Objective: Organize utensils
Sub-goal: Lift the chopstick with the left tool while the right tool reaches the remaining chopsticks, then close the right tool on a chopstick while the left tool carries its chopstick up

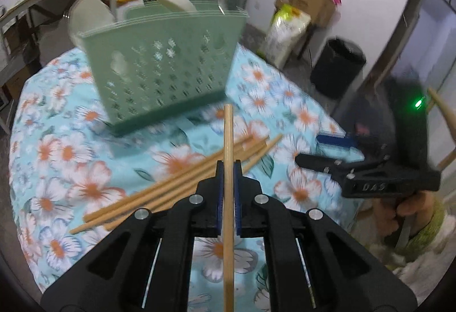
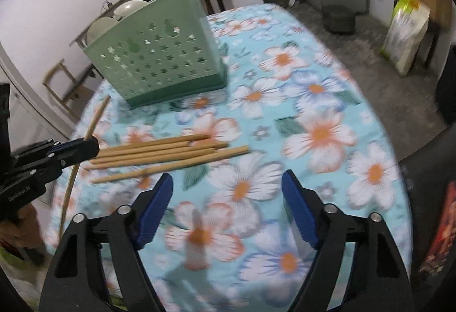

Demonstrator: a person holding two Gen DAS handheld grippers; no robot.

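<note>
- Left gripper (image 1: 228,169): jaws closed tight on one chopstick (image 1: 228,198), the blue pads pressing it from both sides. The stick is plain, pale wood, round and straight; it runs lengthwise between the fingers, its far end projecting past the tips toward the basket. In the right wrist view the same stick is seen slanted and raised off the cloth.
- Right gripper (image 2: 228,192): jaws wide apart, nothing between the pads, only tablecloth beneath. It sits to the right of the left gripper, held by a hand (image 1: 410,209) in a green cuff.
- Loose chopsticks (image 2: 168,154): a bundle of about five, same pale wood, lying flat and roughly parallel on the cloth, touching one another, just beyond both grippers.
- Tablecloth (image 2: 322,132): light blue, printed with large white and orange flowers, covering a table.
- Basket (image 2: 159,55): pale green plastic, upright, walls pierced with star-shaped holes, standing on the cloth past the bundle and apart from it. Pale dishes show above its rim; details blurred.
</note>
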